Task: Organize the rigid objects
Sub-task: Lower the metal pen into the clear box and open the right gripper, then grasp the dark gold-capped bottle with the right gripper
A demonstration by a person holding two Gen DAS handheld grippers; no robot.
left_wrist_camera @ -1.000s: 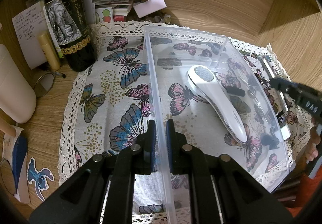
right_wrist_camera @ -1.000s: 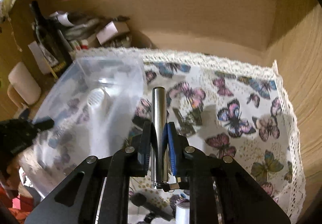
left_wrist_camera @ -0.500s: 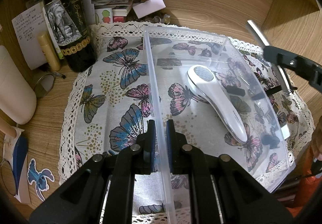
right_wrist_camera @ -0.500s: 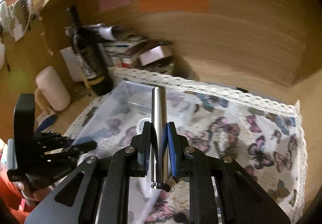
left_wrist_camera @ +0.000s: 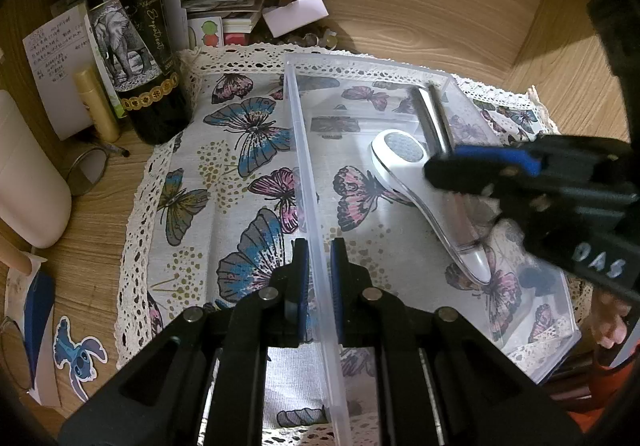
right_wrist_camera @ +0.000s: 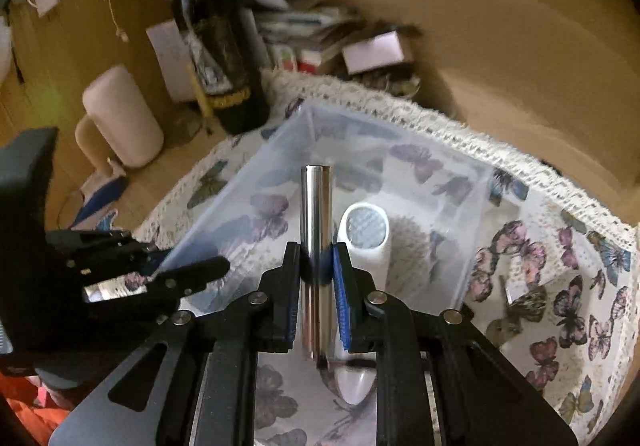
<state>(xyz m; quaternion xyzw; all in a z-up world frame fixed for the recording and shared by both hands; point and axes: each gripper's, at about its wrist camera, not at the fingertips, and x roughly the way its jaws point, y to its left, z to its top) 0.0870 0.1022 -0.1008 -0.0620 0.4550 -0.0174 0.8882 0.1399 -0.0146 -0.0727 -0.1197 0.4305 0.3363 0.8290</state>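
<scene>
A clear plastic bin stands on a butterfly cloth. My left gripper is shut on the bin's near left wall. A white handheld device with a round mesh head lies in the bin; it also shows in the right wrist view. My right gripper is shut on a shiny metal cylinder and holds it over the bin, above the device. In the left wrist view the right gripper and the cylinder show over the bin's right side.
A dark wine bottle, a gold tube, a white container and a heap of papers and boxes stand at the back left. Wooden walls close the back and right. Small clips lie on the cloth right of the bin.
My right gripper has carried the metal cylinder leftward from beside the bin to over it, above the white device. My left gripper has kept its hold on the bin wall.
</scene>
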